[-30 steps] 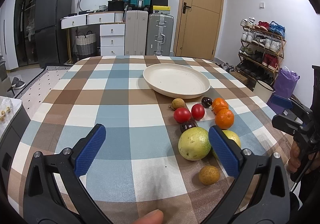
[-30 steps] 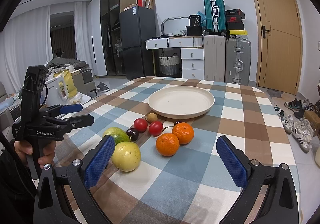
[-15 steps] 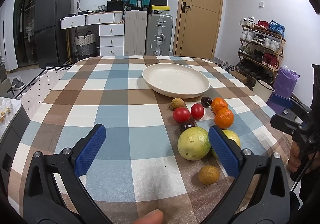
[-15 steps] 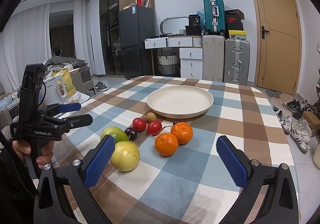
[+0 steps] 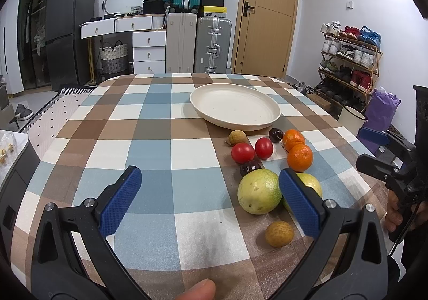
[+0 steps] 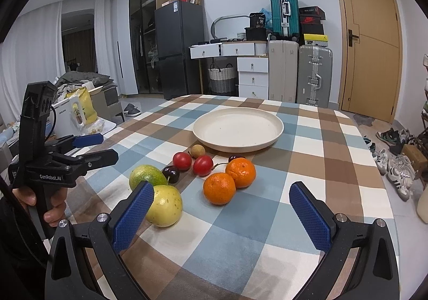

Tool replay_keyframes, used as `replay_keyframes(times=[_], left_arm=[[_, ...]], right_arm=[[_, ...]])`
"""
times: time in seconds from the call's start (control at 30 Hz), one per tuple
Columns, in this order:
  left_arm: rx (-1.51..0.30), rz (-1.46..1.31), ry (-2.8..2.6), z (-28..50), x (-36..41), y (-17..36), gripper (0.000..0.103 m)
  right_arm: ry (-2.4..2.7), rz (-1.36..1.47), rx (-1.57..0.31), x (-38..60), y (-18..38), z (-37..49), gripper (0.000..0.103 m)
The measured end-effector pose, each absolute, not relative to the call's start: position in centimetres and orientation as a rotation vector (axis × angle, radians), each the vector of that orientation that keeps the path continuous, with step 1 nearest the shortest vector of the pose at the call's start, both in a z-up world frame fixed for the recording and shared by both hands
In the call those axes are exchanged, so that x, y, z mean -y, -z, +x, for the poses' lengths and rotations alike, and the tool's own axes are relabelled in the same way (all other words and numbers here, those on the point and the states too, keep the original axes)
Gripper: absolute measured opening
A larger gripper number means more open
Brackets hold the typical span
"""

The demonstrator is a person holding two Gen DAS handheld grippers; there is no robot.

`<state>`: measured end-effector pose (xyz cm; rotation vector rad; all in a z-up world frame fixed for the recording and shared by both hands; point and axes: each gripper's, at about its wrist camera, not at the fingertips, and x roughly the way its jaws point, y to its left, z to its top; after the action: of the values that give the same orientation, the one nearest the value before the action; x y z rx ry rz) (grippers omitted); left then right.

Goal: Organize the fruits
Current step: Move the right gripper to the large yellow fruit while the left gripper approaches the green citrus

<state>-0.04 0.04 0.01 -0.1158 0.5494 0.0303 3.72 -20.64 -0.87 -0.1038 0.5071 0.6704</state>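
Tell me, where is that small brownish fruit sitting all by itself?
In the left wrist view the small brownish fruit lies on the tablecloth at the near right, just in front of the big green fruit, beside the right finger of the open left tongs.

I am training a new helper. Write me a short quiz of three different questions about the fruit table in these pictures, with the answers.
1. True or false: the plate already holds fruit.
2. How many oranges lie on the table?
3. Multiple choice: the right tongs are A) shut on a tomato, B) open and holding nothing, C) inside the plate.

Key
1. False; it is bare.
2. Two, touching each other.
3. B; the left tongs are open too.
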Motion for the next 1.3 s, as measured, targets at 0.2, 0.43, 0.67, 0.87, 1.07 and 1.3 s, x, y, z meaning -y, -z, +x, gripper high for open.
replay_keyframes(times=[0.2,0.43,0.67,0.87,1.07,1.3], left_arm=[[-0.556,-0.11,-0.033,0.0,0.0,0.0,0.102],[-0.594,-0.084,-0.001,0.5,1.0,0.6,0.102],[-0.649,-0.076,0.018,1.6,1.3,1.1,0.103],[-0.69,-0.06,0.029,2.9,1.8,1.6,0.103],[-0.713,-0.054,0.04,3.6,1.9,2.0,0.103],[-0.73,-0.061,0.065,4.5,1.8,2.3,0.103]], right_arm=[[-0.64,-0.113,-0.542,20.4,1.0,4.3,0.103],[-0.654,-0.13,-0.618,19.4,1.2,5.3,0.103],[-0.703,-0.143,-0.687,17.8,1.7,5.3,0.103],[-0.743,-0.149,-0.753,16.3,2.6,5.7,0.103],[-0.764,-0.167,-0.795,15.2,3.3,6.0,0.103],[-0.785,-0.204,-0.834,13.7,4.2,6.3,0.102]])
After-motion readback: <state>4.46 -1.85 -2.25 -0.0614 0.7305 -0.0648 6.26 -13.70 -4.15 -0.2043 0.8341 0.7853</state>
